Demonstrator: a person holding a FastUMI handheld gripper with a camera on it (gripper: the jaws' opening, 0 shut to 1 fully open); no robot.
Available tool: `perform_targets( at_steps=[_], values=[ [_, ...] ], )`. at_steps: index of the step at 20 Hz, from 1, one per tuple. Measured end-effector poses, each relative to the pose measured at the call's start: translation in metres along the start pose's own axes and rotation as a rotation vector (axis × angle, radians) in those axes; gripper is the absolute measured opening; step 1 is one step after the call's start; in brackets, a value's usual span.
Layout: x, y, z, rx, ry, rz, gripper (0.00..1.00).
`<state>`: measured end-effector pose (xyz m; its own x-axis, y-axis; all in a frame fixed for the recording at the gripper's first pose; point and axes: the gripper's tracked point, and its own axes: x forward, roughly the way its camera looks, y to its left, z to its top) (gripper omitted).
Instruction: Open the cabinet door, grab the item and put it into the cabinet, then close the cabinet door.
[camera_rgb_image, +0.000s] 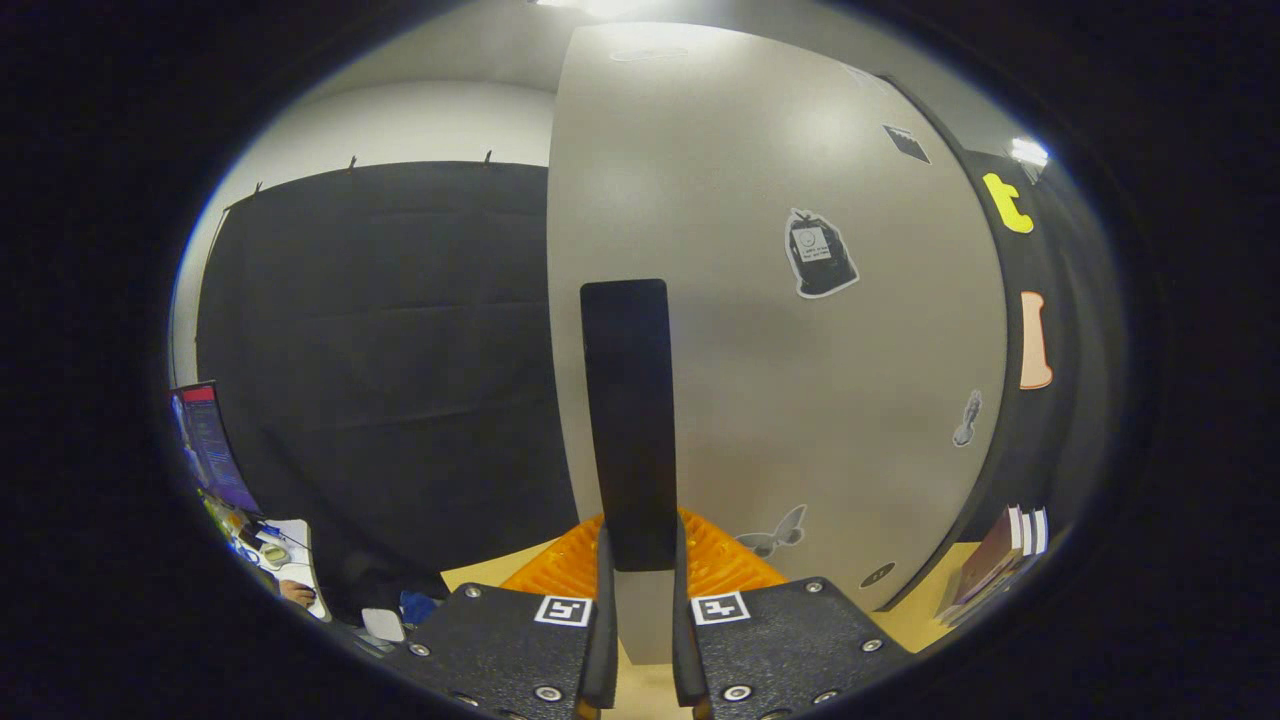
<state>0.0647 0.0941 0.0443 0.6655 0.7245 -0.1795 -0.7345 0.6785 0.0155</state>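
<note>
The cabinet door (780, 330), a pale grey panel bearing several stickers, is standing directly ahead of the gripper and filling most of the field beyond it. A tall, flat, dark handle (628, 420) is standing upright on the door near its left edge. The gripper (637, 560) is closing on the lower end of this handle: both fingers (604, 620) are pressing against its two sides, so the claw is pinching the handle with only that bar's thickness between the fingers.

Behind the fingers and at the foot of the door, an orange ribbed object (720, 565) is lying on the tan table surface (480, 572); its identity cannot be determined. To the right of the door, beyond its edge, a stack of books (1000, 565) is resting on the same surface. To the left, a black cloth wall (380, 360) is hanging behind the table, and at its lower left a lit monitor (208, 445) is standing beside some small desk clutter too indistinct to name.
</note>
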Motion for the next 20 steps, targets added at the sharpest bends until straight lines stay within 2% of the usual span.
perform_targets(
  at_steps=[11, 15, 20],
  values=[
    [-0.009, -0.018, -0.002, -0.005, 0.002, 0.126, 0.22],
    [-0.012, -0.024, -0.002, -0.018, 0.008, 0.110, 0.22],
    [-0.027, -0.031, -0.003, -0.003, 0.002, 0.050, 0.22]
  ],
)
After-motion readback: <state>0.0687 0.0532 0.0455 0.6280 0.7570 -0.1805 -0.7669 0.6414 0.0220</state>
